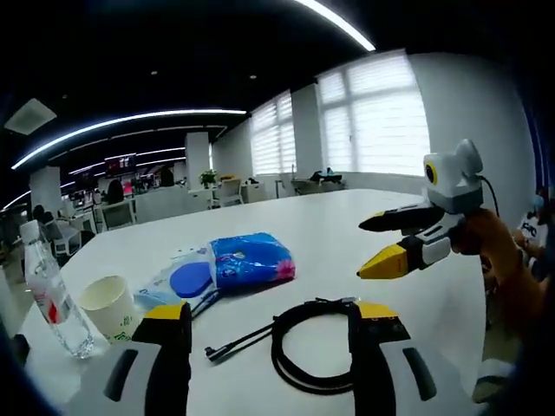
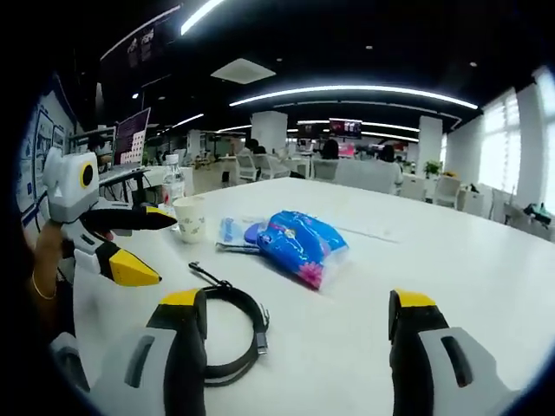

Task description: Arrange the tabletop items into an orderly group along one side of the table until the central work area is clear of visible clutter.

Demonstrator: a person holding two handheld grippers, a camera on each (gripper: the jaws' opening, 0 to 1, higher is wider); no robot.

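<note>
Two grippers are held above a white table (image 1: 364,217), each with its jaws set wide apart and nothing clamped between them. In the left gripper view, the left gripper (image 1: 270,334) is seen with its yellow-tipped jaws straddling a coiled black cable (image 1: 308,347); part of the coil is hidden behind the right-hand jaw, and one plug end is stretched out toward the left-hand jaw. Beyond the cable, a blue tissue pack (image 1: 251,258) is laid flat, touching a clear wipes pouch with a blue round lid (image 1: 186,279); the printing on both is too blurred to be read. Near that view's left edge a paper cup (image 1: 108,305) is stood upright just beside a plastic water bottle (image 1: 50,290), whose base is distorted by the lens.

The right gripper (image 1: 381,247) is caught at the right of that view, held in a hand (image 1: 486,238), its two beak-like jaws parted in mid-air above the table.

In the right gripper view the cable (image 2: 230,334) is partly covered by the right gripper's own left-hand jaw, the tissue pack (image 2: 299,243) is shown ahead, and the cup (image 2: 190,218) is seen in front of the bottle (image 2: 173,186), which is largely masked. The left gripper (image 2: 156,247) enters from the left, jaws apart. Only blurred office desks and seated people are made out beyond.
</note>
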